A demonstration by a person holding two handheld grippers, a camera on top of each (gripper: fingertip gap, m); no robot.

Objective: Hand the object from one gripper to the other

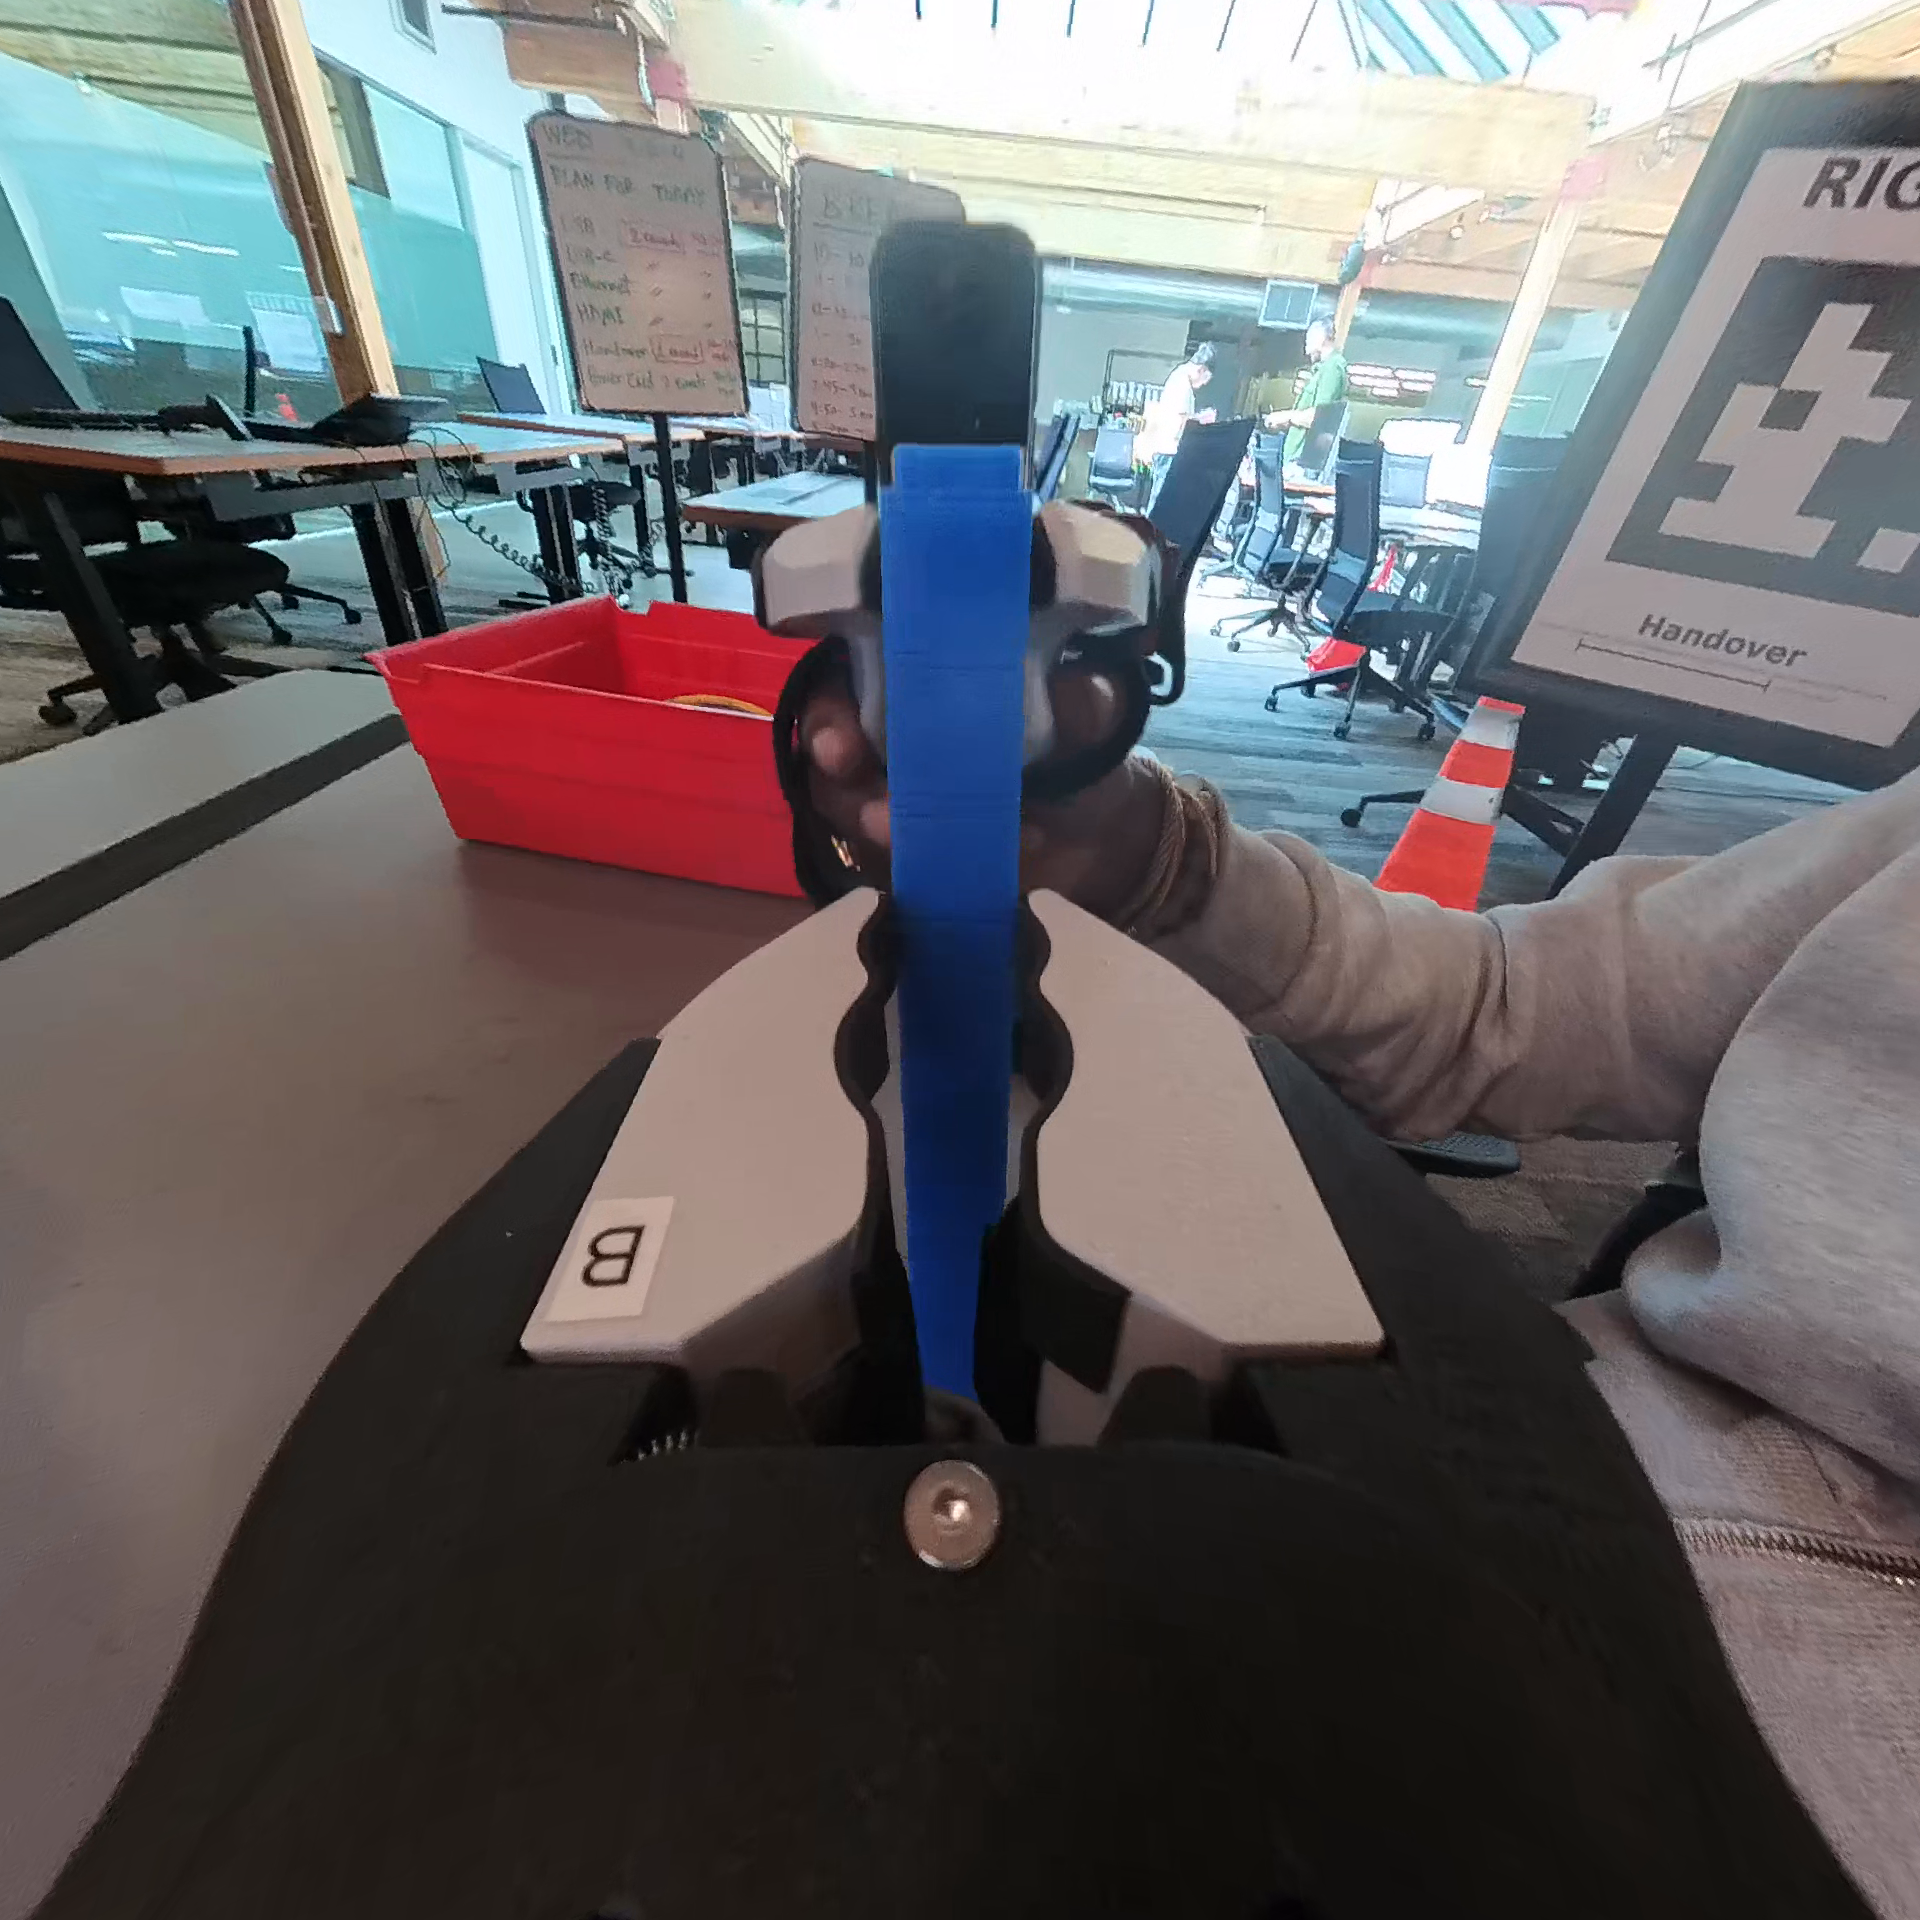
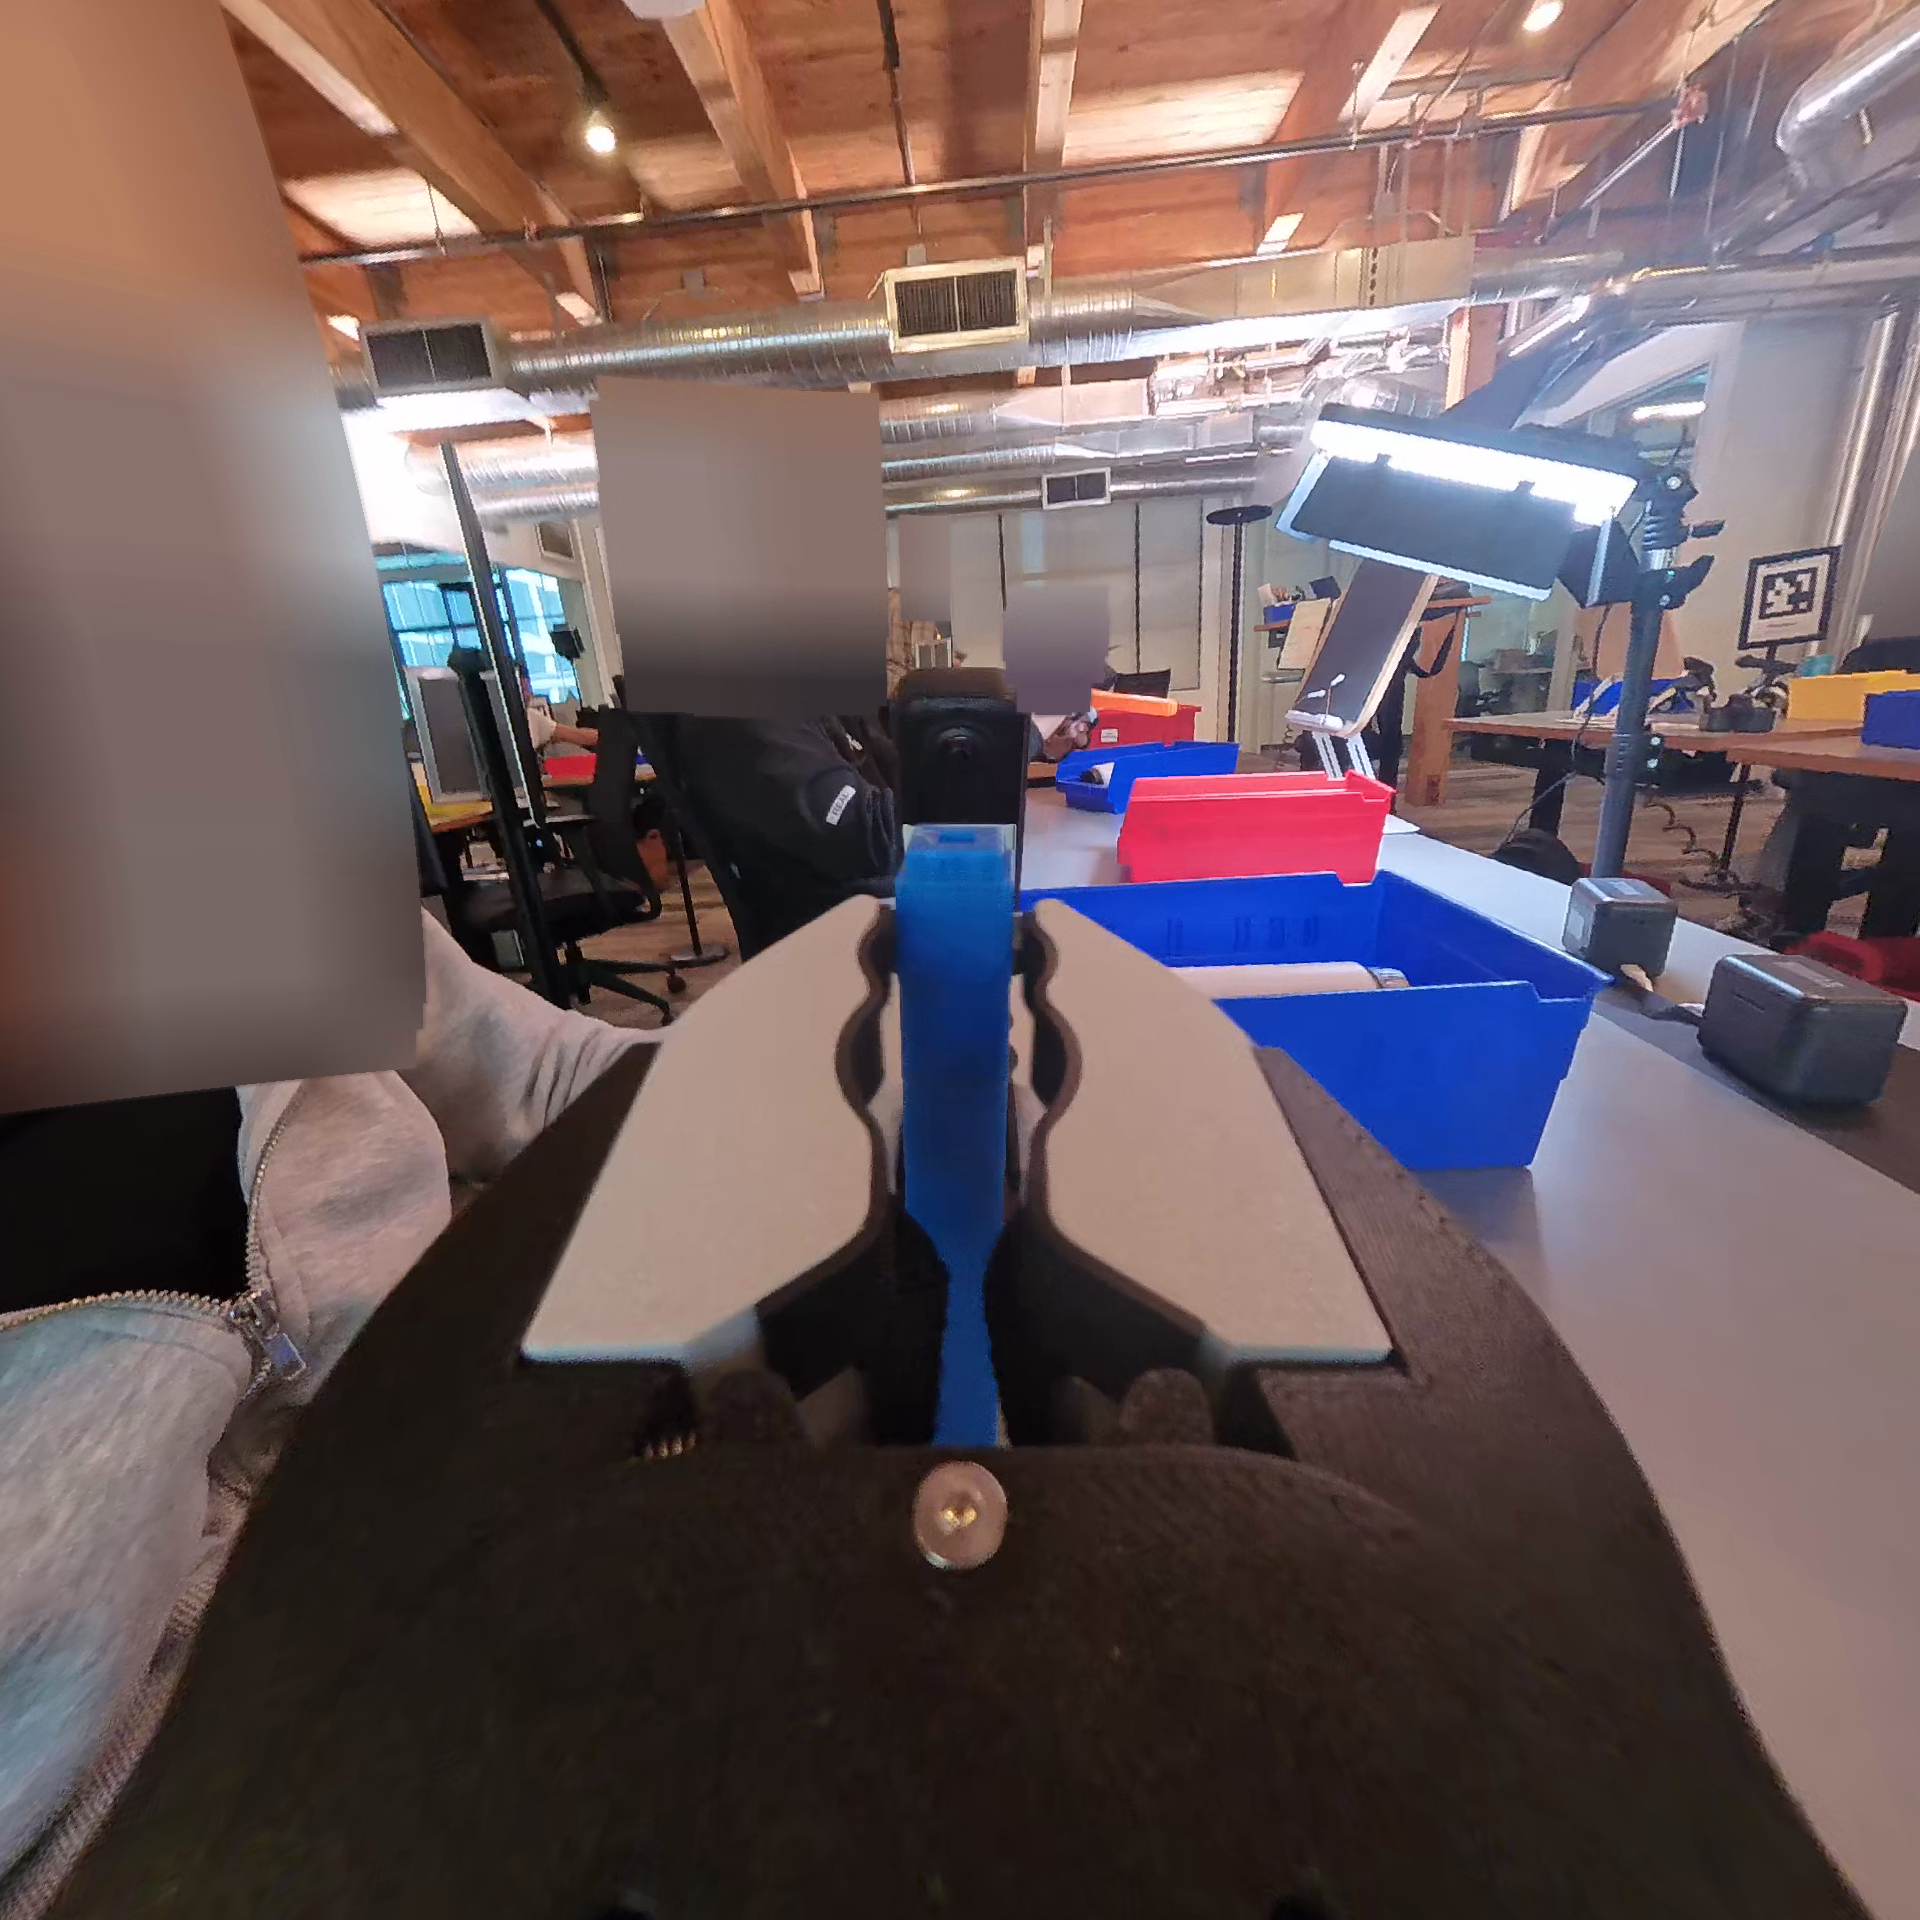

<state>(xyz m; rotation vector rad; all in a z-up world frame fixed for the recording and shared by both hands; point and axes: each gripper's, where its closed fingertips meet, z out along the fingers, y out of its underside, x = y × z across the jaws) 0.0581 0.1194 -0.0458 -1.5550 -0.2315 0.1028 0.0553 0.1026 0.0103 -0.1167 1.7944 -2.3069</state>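
A long blue plastic bar [image 1: 951, 727] runs straight out between the grey fingers of my left gripper [image 1: 951, 914], which is shut on its near end. The right gripper [image 1: 956, 582] faces me, held in a hand with a grey sleeve [image 1: 1455, 987]. Its fingers close on the bar's far part. In the right wrist view the same bar [image 2: 956, 1039] sits clamped between the fingers of my right gripper [image 2: 956, 925]. The left gripper [image 2: 956, 842] shows just behind the bar's far tip. The bar is held in the air above the table [image 1: 312, 987].
A red bin [image 1: 582, 727] stands on the table ahead of the left gripper. A marker sign on a stand [image 1: 1766, 436] and an orange cone [image 1: 1455, 810] are to the right. A blue bin [image 2: 1403, 1039], a red bin [image 2: 1247, 831] and two dark boxes [image 2: 1797, 1029] sit right of the right gripper. Spacing between my two grippers at the tips: around 5 centimetres.
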